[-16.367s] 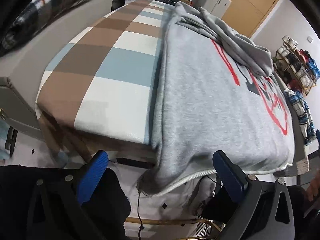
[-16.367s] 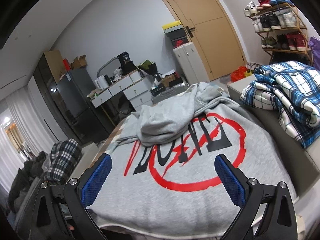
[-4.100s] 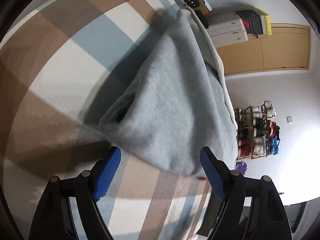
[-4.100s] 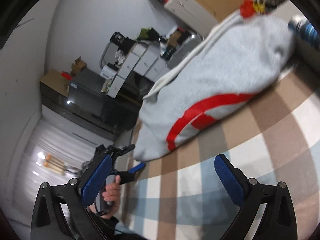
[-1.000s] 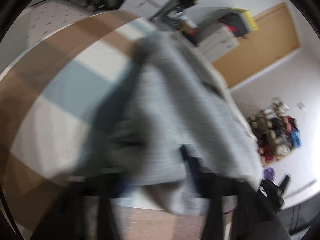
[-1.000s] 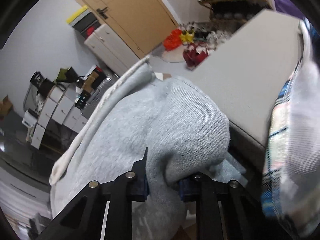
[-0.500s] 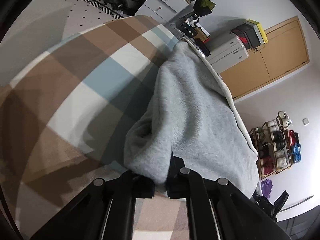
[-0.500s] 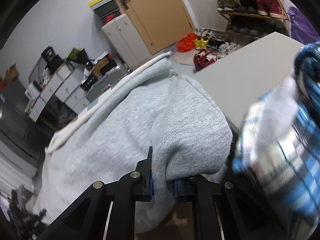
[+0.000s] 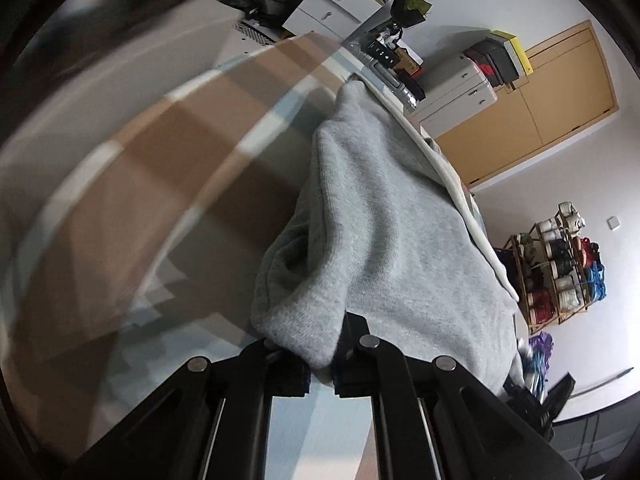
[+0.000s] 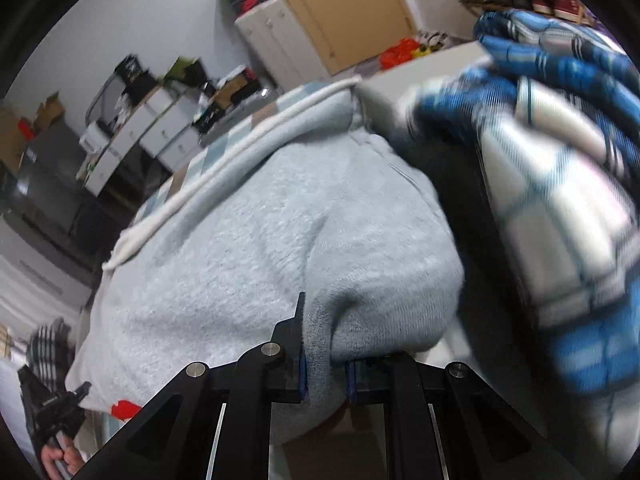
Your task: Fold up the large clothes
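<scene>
Over the checked bed [image 9: 152, 184], I have a grey sweatshirt [image 9: 384, 248] pinched at two places along its near edge. My left gripper [image 9: 322, 364] is clamped on a thick roll of the fabric, jaws drawn in tight with the cloth bulging up between them. My right gripper [image 10: 326, 372] is closed the same way on a fold of the sweatshirt [image 10: 248, 248], the grey knit squeezed between the blue pads. The garment looks already doubled over: its white ribbed hem [image 10: 224, 168] runs along the far side, and a scrap of red print [image 10: 126, 408] shows at the lower left of the right wrist view. A blue plaid blanket [image 10: 560, 200] is heaped just beside the sweatshirt on my right.

I judge this to be the middle of a fold, with both ends gripped and the bundle being carried or dragged across the bed, since the bedcover in the left wrist view is smeared with motion. The next move calls for keeping both grips level and the cloth taut between them, laying the held edge down square with the far hem, and only then letting go. I should steer clear of the blanket so it does not snag the right end.
</scene>
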A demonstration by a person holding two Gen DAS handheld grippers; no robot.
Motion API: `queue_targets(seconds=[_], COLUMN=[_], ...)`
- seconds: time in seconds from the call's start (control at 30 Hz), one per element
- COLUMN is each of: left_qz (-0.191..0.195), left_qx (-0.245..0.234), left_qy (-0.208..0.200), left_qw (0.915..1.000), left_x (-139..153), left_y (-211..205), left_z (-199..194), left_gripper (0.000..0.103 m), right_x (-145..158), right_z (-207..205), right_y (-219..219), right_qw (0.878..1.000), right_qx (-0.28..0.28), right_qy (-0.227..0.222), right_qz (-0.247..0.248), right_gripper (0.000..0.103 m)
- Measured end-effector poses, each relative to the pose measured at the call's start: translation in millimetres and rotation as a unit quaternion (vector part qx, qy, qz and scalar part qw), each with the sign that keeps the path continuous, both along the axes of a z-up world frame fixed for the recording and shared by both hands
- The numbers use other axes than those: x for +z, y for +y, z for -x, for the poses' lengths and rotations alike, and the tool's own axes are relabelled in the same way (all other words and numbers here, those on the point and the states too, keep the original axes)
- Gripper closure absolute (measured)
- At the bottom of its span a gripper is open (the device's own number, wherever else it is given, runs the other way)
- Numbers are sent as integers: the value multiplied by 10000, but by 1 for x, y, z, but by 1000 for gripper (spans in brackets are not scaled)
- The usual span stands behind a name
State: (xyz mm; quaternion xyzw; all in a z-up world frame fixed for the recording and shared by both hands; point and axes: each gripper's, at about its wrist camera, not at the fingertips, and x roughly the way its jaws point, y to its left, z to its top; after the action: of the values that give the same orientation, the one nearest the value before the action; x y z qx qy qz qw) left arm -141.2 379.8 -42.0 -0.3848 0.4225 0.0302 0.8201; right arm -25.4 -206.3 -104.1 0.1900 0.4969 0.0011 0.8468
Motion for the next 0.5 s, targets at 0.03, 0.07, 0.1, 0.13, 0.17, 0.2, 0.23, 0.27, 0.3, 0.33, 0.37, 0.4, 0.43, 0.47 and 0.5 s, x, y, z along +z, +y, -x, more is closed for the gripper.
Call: queue_targets(seconds=[0.03, 0.07, 0.1, 0.13, 0.17, 0.2, 0.23, 0.27, 0.3, 0.33, 0.37, 0.4, 0.43, 0.47, 0.5], left_qz=[-60, -168, -158, -107, -76, -58, -12, 14, -9, -17, 29, 86, 53, -108, -312], left_qx=[-1, -10, 39, 67, 86, 136, 154, 128, 68, 1, -101, -238, -340, -509, -614], left_qy=[-31, -15, -4, -25, 3, 106, 168, 340, 514, 689, 753, 663, 602, 550, 452], left_qw=[10000, 9999, 9999, 9999, 9999, 9998, 9997, 9993, 9987, 9976, 9971, 9975, 9976, 9971, 9966], left_x=[4, 9, 13, 14, 17, 18, 17, 15, 14, 12, 11, 13, 15, 21, 30], left_y=[0, 2, 6, 8, 14, 20, 22, 26, 27, 28, 28, 27, 25, 19, 11], left_z=[7, 18, 27, 31, 36, 39, 40, 41, 41, 41, 42, 44, 48, 49, 51], left_gripper=[100, 100, 100, 100, 100, 100, 100, 99, 95, 92, 85, 80, 77, 67, 53], right_x=[-1, -2, -2, -1, 0, 1, 3, 4, 6, 8, 13, 20, 27, 36, 46], right_z=[3, 7, 10, 16, 20, 25, 30, 33, 36, 37, 41, 45, 48, 50, 54], right_y=[5, 15, 21, 31, 36, 38, 37, 35, 33, 30, 25, 19, 16, 15, 13], right_qw=[9999, 9996, 9993, 9988, 9983, 9983, 9982, 9979, 9975, 9973, 9974, 9976, 9976, 9977, 9978], right_qx=[79, 213, 286, 395, 460, 460, 422, 403, 407, 383, 311, 289, 336, 398, 462], right_qy=[62, 174, 227, 295, 340, 352, 382, 444, 533, 608, 636, 625, 597, 543, 463], right_qz=[-30, -71, -79, -65, -68, -118, -201, -254, -237, -173, -125, -104, -62, 28, 131], right_gripper=[90, 90, 90, 90, 91, 90, 90, 87, 84, 79, 73, 69, 65, 58, 53])
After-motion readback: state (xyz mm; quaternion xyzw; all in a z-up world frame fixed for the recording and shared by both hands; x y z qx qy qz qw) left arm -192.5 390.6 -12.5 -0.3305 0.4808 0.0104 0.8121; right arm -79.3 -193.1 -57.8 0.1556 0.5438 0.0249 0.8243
